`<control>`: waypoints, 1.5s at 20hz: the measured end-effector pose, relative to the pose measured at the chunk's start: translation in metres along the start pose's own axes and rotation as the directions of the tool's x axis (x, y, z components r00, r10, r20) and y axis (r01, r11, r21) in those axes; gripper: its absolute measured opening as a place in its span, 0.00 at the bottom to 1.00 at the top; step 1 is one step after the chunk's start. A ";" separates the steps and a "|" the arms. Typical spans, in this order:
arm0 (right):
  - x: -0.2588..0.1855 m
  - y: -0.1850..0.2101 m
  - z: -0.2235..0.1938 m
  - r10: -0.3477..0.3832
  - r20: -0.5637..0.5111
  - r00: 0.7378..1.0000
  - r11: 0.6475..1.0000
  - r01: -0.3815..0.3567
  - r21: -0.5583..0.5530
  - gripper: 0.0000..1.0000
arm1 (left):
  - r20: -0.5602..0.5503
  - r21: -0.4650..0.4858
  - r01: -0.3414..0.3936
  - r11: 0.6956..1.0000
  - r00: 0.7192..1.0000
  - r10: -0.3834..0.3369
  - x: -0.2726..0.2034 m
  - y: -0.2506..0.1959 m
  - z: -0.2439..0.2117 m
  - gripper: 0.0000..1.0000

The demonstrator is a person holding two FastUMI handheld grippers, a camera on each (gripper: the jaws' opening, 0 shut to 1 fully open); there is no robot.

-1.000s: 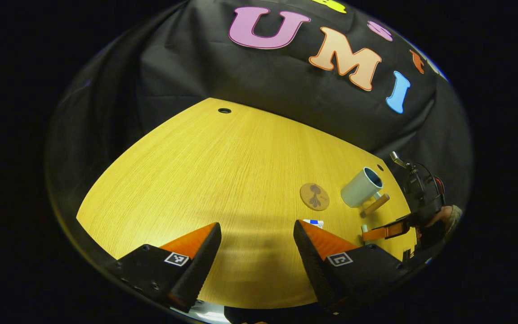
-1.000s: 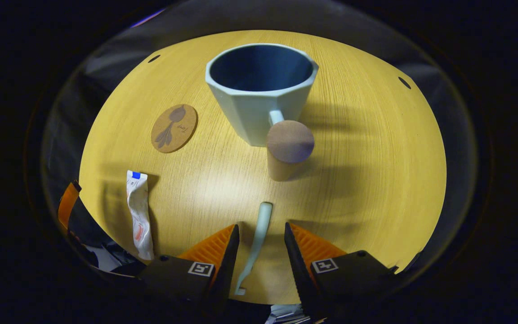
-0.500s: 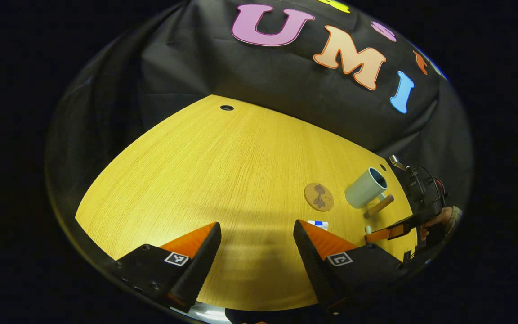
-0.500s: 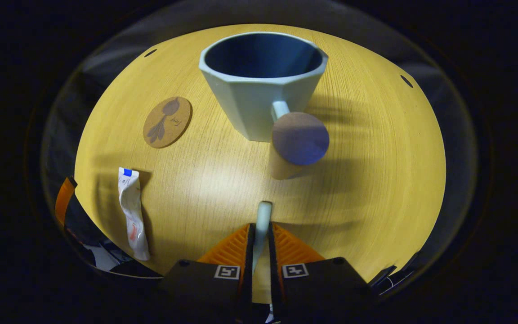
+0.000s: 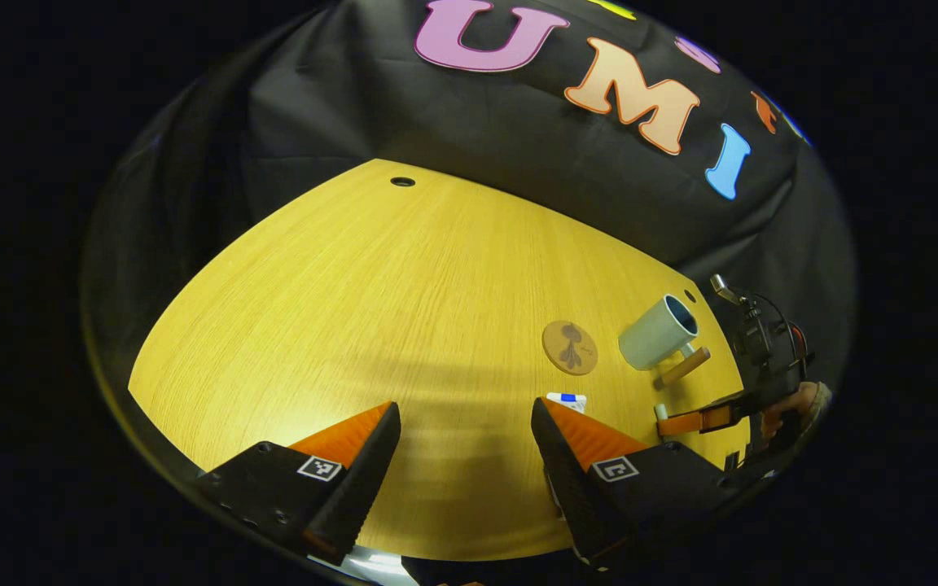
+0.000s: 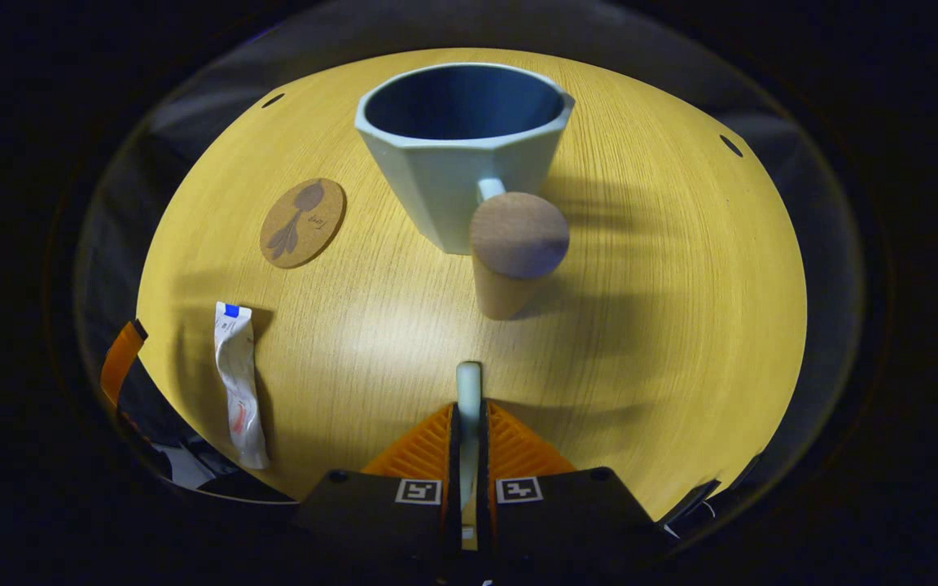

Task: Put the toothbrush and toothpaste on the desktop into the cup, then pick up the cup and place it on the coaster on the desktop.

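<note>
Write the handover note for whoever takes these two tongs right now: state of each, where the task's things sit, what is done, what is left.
Right tongs: shut on the toothbrush, its tip pointing toward the cup.
Left tongs: open, holding nothing, above the desktop.
Cup: upright, dark inside, nothing seen in it; wooden handle faces the right tongs.
Toothpaste: flat on the desktop, untouched.
Coaster: bare, beside the cup, not under it.
Done: toothbrush gripped.
Left: drop the toothbrush into the cup, add the toothpaste, then set the cup on the coaster.
</note>
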State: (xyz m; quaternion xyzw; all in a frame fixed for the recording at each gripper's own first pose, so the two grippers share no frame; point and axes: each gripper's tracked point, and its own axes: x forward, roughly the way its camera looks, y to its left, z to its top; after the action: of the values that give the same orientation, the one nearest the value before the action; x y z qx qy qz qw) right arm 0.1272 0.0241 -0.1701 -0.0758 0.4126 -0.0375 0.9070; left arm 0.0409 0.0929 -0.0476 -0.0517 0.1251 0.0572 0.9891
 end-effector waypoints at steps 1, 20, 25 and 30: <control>-0.005 0.002 0.004 0.019 0.023 1.000 1.000 -0.018 -0.001 0.10 | -0.014 0.009 0.003 1.000 1.000 -0.002 0.002 -0.003 -0.003 0.95; -0.072 -0.070 -0.023 0.018 0.204 0.979 0.989 -0.046 0.137 0.10 | -0.460 0.144 0.063 0.988 0.888 0.011 0.054 -0.105 -0.058 0.94; -0.078 -0.087 -0.024 0.032 0.233 0.972 0.972 -0.085 0.221 0.10 | -0.512 0.134 -0.014 0.991 0.855 0.082 0.064 -0.095 -0.064 0.68; -0.083 -0.105 -0.025 0.017 0.247 0.969 0.970 -0.076 0.233 0.10 | -0.529 0.167 -0.035 0.985 0.840 0.120 0.066 -0.086 -0.066 0.37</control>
State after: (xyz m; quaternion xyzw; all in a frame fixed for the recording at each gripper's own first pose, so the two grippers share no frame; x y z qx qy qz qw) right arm 0.0533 -0.0712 -0.1069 0.0403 0.2925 -0.0564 0.9537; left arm 0.0994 0.0069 -0.1209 0.0144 0.4031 0.0708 0.9123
